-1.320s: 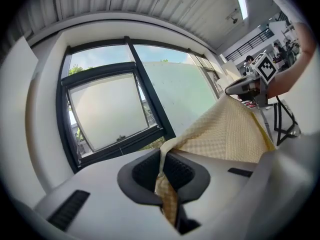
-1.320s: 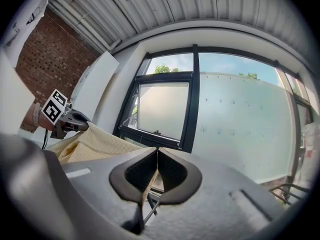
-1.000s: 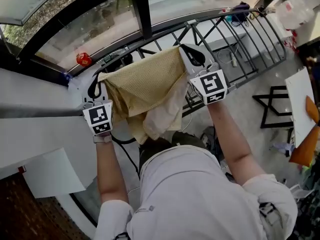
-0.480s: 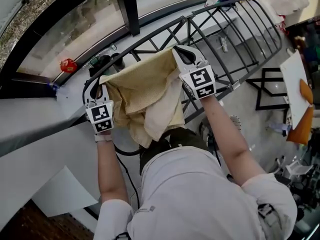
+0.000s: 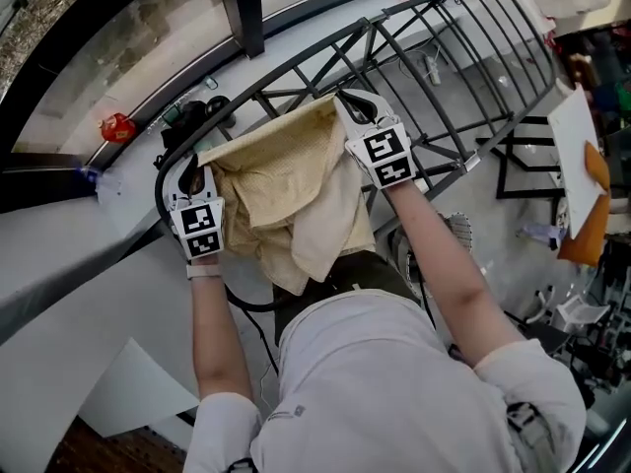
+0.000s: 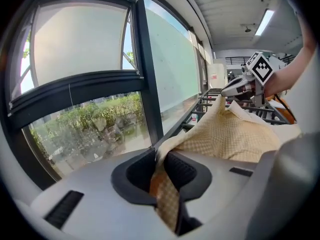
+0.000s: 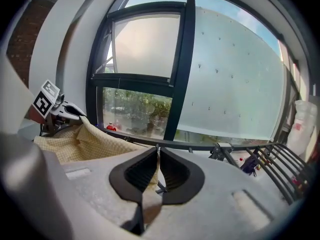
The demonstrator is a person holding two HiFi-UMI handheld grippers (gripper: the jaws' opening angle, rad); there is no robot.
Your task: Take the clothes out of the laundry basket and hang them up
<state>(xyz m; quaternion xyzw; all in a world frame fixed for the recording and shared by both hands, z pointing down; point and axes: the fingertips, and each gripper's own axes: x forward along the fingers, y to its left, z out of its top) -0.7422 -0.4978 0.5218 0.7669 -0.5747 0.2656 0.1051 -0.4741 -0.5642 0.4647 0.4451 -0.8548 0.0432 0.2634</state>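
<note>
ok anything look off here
Only the yellow cloth, held up at the drying rack: it is bunched and doubled over, a paler flap hanging down its middle instead of spread flat.

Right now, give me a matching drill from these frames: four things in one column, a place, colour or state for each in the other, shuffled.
Things:
1. cloth
2. rack
3. red object
4. right gripper

Matches:
A. black metal bars
B. on the window ledge
C. tan, checked
D. shut on the cloth's edge

Pairs: 1-C; 2-A; 3-B; 4-D
</note>
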